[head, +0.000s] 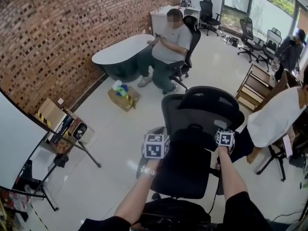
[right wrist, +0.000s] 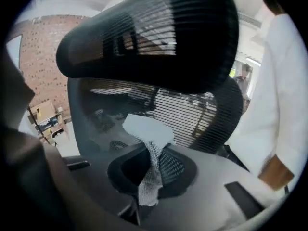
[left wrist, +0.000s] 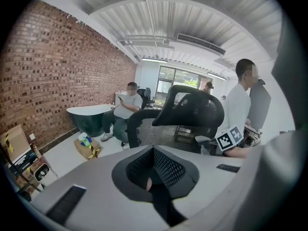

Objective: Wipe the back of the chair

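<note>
Red brick wall (head: pixel 72 32) along left side. Glossy white floor (head: pixel 120 148), lit by tall windows (head: pixel 269 6) at far end. White oval table on dark green base (head: pixel 122 52) against brick. Open cardboard box (head: pixel 124 98) just beside, contents possibly bottles. Black office chairs (head: pixel 249 30) near glass.

The left forearm (head: pixel 138 192) and right forearm (head: pixel 230 176) reach forward together. The left gripper (left wrist: pixel 154 159) has its jaws together, and the right gripper (right wrist: pixel 153 154) pinches a white cloth (right wrist: pixel 144 129).
</note>
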The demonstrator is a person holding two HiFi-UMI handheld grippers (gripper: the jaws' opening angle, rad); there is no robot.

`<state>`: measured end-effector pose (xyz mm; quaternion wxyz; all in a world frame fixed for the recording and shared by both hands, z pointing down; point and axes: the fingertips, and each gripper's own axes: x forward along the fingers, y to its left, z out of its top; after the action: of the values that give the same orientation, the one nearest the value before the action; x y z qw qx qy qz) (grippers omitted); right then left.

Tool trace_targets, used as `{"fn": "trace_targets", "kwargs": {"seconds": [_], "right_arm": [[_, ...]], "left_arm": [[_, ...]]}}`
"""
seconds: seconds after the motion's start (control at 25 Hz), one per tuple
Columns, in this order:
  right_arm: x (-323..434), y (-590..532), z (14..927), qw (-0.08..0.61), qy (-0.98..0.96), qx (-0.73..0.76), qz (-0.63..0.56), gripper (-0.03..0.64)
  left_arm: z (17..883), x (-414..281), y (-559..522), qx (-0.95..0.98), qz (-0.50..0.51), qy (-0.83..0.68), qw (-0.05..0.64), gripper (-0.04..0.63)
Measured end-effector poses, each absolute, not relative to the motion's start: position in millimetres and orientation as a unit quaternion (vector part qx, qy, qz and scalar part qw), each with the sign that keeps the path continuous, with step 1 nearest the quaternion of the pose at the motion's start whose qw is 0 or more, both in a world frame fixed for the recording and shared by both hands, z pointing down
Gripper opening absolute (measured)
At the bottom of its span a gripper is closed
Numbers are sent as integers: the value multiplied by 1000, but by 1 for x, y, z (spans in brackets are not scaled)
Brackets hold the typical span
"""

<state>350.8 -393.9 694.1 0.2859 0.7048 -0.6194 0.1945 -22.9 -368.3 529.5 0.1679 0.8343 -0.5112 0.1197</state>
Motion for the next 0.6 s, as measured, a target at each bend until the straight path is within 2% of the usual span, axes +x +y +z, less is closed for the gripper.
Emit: {"fn": "trace_targets", "kwargs": {"seconds": [0.12,0.2,0.4,0.6], "right_arm": [[386,-377,696,279,-580,734,217,26],[375,-374,693,251,-584,736,233,26],[237,-385,682,211,-706,645,204,26],[78,-412,708,241,-792,525,196,26]], "left_arm": [[527,-22,-368,838,120,-505,168,4],[529,-22,-367,839,120,-504,167,4],[530,-20,-357,838,128,-504,165,5],[521,-40,-354,833,131,-515,157,4]]}}
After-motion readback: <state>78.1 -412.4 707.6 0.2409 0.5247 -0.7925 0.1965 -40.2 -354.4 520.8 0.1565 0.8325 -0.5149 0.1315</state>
